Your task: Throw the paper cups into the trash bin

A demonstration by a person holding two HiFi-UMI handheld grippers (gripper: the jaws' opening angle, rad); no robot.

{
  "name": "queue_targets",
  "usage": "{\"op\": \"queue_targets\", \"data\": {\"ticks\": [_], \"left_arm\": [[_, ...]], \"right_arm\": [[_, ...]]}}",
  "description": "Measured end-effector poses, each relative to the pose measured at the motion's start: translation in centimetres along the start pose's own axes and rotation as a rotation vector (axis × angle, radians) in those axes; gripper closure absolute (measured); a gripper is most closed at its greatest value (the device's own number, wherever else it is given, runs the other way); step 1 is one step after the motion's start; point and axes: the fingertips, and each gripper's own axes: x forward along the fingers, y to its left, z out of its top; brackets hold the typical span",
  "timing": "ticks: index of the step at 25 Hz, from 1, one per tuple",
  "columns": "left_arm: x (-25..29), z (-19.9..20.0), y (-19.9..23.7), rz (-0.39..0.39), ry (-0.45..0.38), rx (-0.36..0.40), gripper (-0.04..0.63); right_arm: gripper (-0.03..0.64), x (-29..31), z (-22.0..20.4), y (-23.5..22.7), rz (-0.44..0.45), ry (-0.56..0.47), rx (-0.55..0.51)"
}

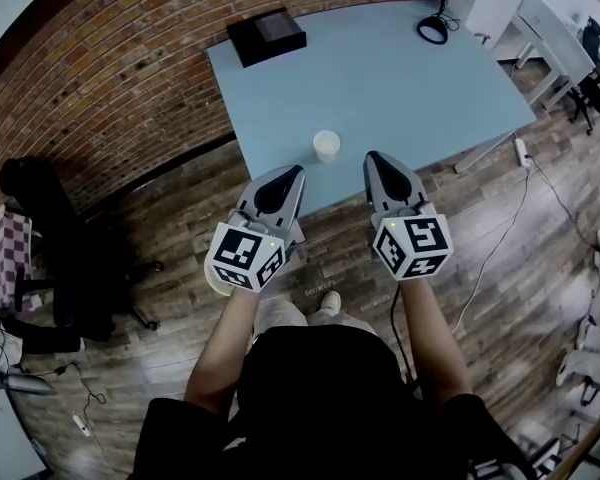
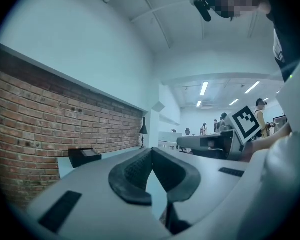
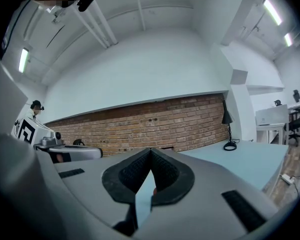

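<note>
our stance: we stand on the wooden floor [image 1: 180,228] just short of the table, forearms stretched forward, one gripper in each hand
left gripper [image 1: 296,174]: we hold it level, tip at the table's near edge; in its own view the two dark ribbed pads meet at the tips, closed with nothing between them
right gripper [image 1: 373,158]: we hold it beside the left one and apart from it, tip over the same edge; its pads also meet at the tips, closed and empty
office chair [image 1: 40,238]: black, off to our left on the floor, well apart from the table
table [image 1: 410,88]: light blue top, mostly bare
paper cup [image 1: 326,145]: white, upright on the table close to the near edge, just beyond the two gripper tips and between them, touched by neither
black box [image 1: 267,36]: on the table's far left corner
desk lamp [image 1: 438,18]: black, on the far right corner
brick wall [image 1: 130,78]: red brick, behind the table
</note>
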Motion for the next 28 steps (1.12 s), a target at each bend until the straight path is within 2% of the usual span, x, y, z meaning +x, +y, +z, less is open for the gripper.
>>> {"op": "queue_targets", "data": {"ticks": [8, 16, 24, 28], "left_arm": [[3.6, -0.8, 2.2, -0.035, 0.055, 0.007, 0.586], [6.7, -3.0, 5.0, -0.141, 0.117, 0.035, 0.586], [10.3, -8.1, 7.1, -0.291, 0.258, 0.131, 0.586], [12.2, -10.8, 7.5, -0.375, 0.339, 0.208, 0.584]], "right_arm": [[0.612, 1.9, -0.7, -0.9, -0.014, 0.03, 0.003], [0.612, 4.2, -1.0, -1.9, -0.12, 0.031, 0.018], [0.612, 6.4, -1.9, -3.6, -0.248, 0.047, 0.038], [0.612, 7.2, -2.7, -4.6, -0.304, 0.062, 0.053]]}}
